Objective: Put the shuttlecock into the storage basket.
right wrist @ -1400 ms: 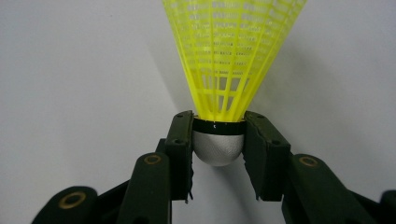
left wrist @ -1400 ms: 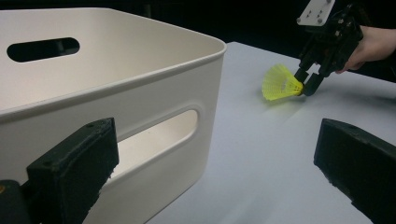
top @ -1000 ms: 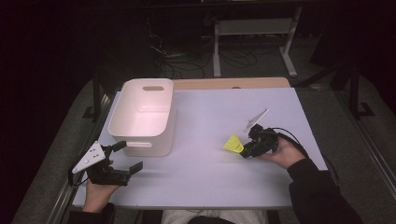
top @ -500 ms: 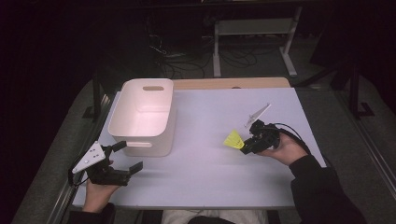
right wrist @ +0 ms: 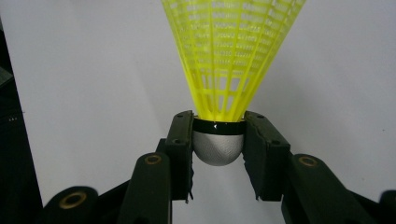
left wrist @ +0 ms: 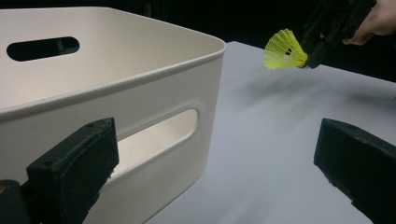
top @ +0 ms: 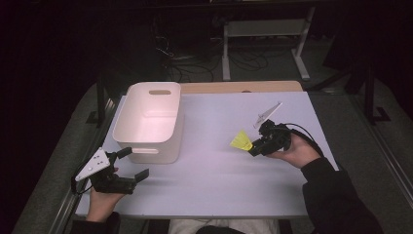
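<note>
Dark floor strewn with cables surrounds a pale lavender-white rectangular table (top: 204,190), whose far edge shows a strip of bare wood. Behind it stands a white metal frame on legs (top: 265,34).

Largest on the table is a white rectangular plastic bin with rounded corners and slotted handles (top: 151,122), sitting at the left half, upright, with nothing visible inside it. In the left gripper view its near wall and handle slot (left wrist: 154,135) rise just beyond the left jaw.

At the near left corner, the person's left hand (top: 104,202) holds the left gripper (top: 134,165), a black two-jaw tool with a grey three-cornered plate on top. Its jaws stand wide apart with nothing between them, pointing toward the near end of the bin, close to it but apart from it.

On the right half, the person's right hand (top: 294,151), in a dark sleeve, holds the right gripper (top: 253,146) tilted above the table, jaws aimed toward the left. Its jaws are clamped on the rounded white cork base of a yellow plastic-mesh shuttlecock (top: 241,141); the right gripper view shows both pads pressed against the black band where the cork (right wrist: 218,147) meets the yellow skirt. The skirt fans out away from the gripper. The shuttlecock hangs clear of the table surface, well apart from the bin, between the bin and the right hand.
</note>
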`<state>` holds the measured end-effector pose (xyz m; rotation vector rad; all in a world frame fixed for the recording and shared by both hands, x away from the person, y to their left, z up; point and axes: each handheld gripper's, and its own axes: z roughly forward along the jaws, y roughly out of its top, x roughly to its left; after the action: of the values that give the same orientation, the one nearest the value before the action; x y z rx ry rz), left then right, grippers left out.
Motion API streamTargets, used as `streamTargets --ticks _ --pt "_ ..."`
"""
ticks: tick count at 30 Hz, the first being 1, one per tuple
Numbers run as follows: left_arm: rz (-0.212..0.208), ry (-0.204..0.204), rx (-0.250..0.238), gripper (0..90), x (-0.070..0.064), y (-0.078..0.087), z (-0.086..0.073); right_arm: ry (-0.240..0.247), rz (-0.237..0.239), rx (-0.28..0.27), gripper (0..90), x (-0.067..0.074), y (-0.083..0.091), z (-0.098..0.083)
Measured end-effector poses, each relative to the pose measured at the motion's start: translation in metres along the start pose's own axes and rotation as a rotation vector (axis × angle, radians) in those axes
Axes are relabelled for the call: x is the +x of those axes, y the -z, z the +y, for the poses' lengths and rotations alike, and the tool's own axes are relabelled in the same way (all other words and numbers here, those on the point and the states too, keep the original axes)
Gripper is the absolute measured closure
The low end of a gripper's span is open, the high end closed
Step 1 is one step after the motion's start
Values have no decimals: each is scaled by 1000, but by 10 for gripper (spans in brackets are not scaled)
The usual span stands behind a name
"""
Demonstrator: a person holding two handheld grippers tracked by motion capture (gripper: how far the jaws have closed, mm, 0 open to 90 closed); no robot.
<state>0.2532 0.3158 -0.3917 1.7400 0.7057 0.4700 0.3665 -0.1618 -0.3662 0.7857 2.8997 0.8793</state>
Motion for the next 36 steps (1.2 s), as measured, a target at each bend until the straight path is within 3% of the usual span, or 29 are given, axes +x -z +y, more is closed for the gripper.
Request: streamTargets --ticks 36 --pt "1 1 2 0 0 0 0 102 9 -82 631 21 16 51"
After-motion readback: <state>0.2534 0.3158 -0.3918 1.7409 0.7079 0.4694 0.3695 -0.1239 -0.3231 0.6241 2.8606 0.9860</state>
